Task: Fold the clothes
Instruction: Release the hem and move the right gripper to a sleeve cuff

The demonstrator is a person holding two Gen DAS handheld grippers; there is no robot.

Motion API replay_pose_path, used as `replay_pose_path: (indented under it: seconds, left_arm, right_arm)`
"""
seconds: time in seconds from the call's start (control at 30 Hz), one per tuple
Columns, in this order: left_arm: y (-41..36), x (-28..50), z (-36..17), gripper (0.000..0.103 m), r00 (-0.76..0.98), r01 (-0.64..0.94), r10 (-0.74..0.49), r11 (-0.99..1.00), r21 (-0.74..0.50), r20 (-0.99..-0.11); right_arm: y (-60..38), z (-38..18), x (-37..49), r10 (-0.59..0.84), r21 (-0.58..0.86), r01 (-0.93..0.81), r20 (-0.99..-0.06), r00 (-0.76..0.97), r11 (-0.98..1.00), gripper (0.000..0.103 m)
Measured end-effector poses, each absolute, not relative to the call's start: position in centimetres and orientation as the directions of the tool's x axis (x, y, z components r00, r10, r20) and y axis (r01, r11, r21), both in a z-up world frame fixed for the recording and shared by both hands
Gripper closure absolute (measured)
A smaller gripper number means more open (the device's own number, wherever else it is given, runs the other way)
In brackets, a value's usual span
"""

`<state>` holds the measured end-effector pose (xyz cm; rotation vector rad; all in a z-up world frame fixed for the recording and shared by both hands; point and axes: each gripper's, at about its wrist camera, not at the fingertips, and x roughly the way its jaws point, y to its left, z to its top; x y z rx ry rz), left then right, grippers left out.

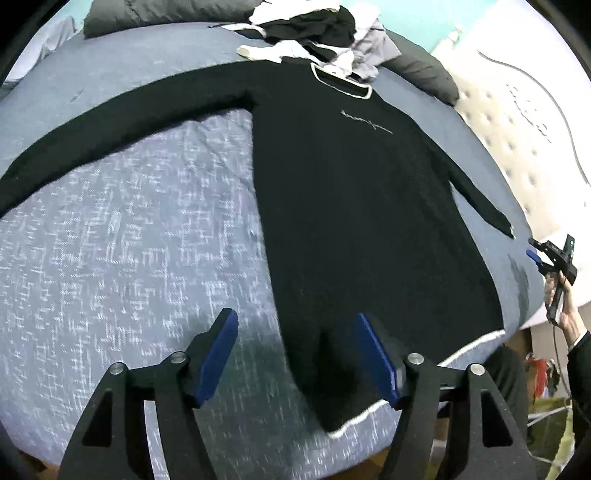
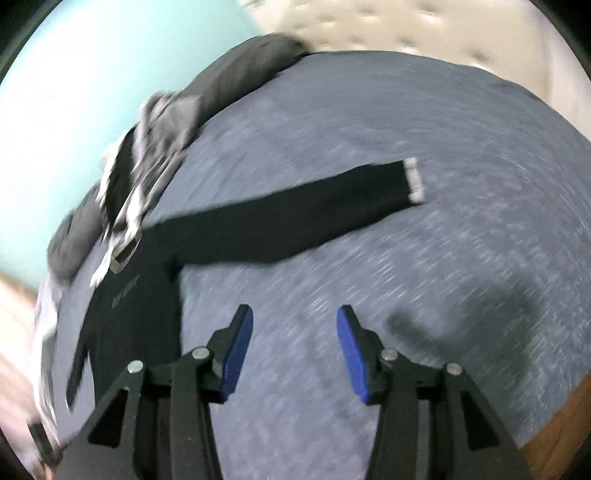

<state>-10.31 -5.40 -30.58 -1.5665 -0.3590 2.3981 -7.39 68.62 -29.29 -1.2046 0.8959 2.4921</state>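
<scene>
A black long-sleeved sweater (image 1: 354, 192) with white trim at collar, cuffs and hem lies flat on the blue-grey bedspread (image 1: 122, 236), both sleeves spread out. My left gripper (image 1: 295, 325) hovers open above the sweater's lower left hem corner, nothing between its blue pads. In the left wrist view the right gripper (image 1: 535, 254) shows at the far right edge, held by a hand, past the right cuff. In the blurred right wrist view my right gripper (image 2: 295, 317) is open above bare bedspread, with the sweater's right sleeve (image 2: 295, 225) stretched ahead of it and the white cuff (image 2: 413, 181) to the right.
A pile of black, white and grey clothes (image 1: 325, 33) sits at the head of the bed beyond the collar, beside dark pillows (image 1: 421, 66). A cream tufted headboard (image 1: 517, 110) stands to the right. The bed's wooden edge (image 2: 557, 435) shows at lower right.
</scene>
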Motion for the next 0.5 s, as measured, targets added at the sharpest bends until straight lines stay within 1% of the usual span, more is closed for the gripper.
replay_pose_path:
  seconds: [0.07, 0.2, 0.3, 0.5]
  left_arm:
    - [-5.4, -10.8, -30.6, 0.033, -0.399, -0.065, 0.333, -0.940, -0.336, -0.854]
    - [-5.7, -11.5, -30.8, 0.033, -0.417, -0.041, 0.322, -0.941, -0.337, -0.850]
    - [-5.9, -12.0, -30.9, 0.032, -0.430, -0.022, 0.314, -0.941, -0.337, -0.847]
    - [-6.1, -12.9, -31.0, 0.031, -0.442, 0.000, 0.288, -0.947, -0.321, -0.849]
  right_arm:
    - [70.3, -29.4, -7.7, -0.036, 0.441, -0.480, -0.764, -0.644, -0.758, 0.055]
    - [73.1, -29.9, -8.7, 0.000, 0.453, -0.533, -0.762, -0.647, -0.715, 0.049]
    - [74.7, -30.5, -8.7, 0.011, 0.477, -0.566, -0.758, -0.652, -0.673, 0.048]
    - [76.8, -31.7, -10.2, 0.020, 0.497, -0.598, -0.758, -0.652, -0.628, 0.047]
